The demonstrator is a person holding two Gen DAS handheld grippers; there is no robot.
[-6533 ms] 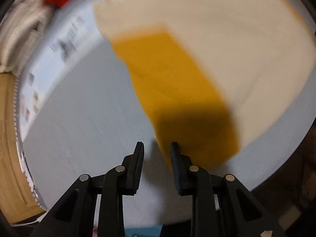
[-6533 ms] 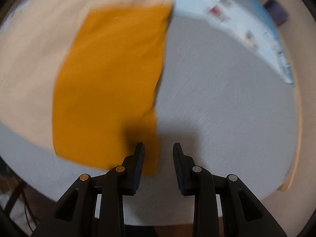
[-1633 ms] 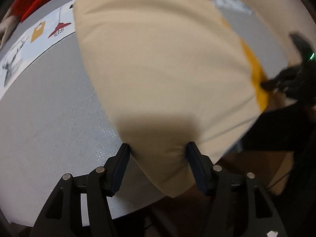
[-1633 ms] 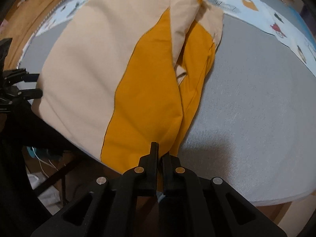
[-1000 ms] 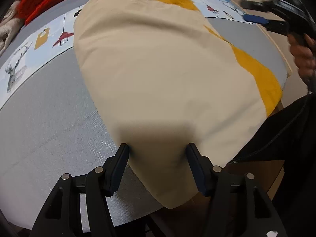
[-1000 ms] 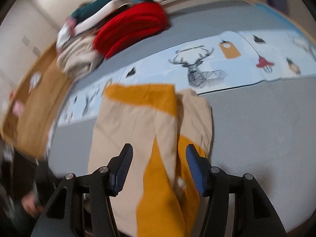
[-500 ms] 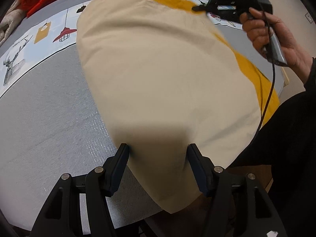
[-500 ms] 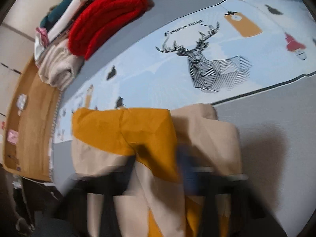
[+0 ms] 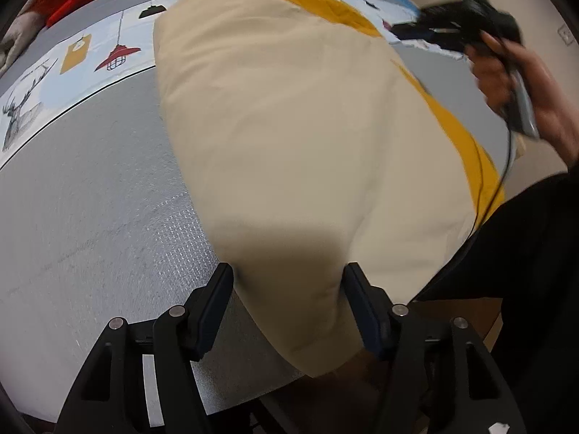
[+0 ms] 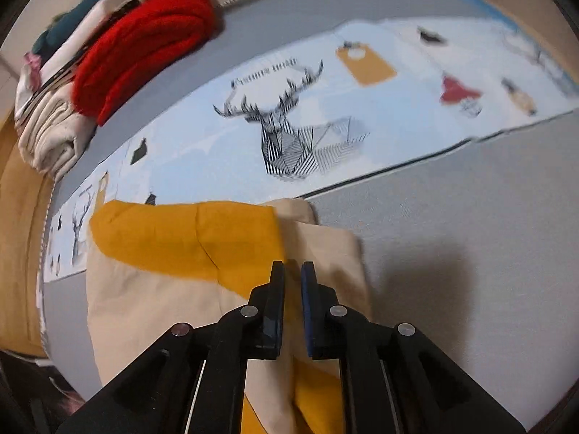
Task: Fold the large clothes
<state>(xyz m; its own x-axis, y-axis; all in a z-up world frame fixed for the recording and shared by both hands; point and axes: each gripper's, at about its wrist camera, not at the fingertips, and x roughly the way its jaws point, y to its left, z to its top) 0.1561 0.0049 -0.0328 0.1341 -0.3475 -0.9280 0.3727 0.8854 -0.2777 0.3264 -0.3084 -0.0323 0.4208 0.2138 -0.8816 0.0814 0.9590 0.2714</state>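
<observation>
Garment (image 9: 289, 137): a large cream and mustard-yellow piece lying lengthwise on the grey mat (image 9: 90, 217); its near end overhangs the mat edge at 6 o'clock in the left wrist view; its far end reaches the printed deer runner (image 10: 289, 144) at 12 o'clock.

Left gripper (image 9: 287, 300): jaws spread wide, straddling the near end of the cloth, nothing clamped.

Right gripper (image 10: 292, 282): jaws nearly closed over the far corner where the yellow band meets the cream flap; a narrow gap shows; whether fabric is pinched cannot be told.

Progress, as a judgement: lengthwise folding appears done, the sides lying doubled inward; the crosswise fold, far end to near end, remains; then transfer to the folded stack (image 10: 108, 72) at 10 o'clock.
</observation>
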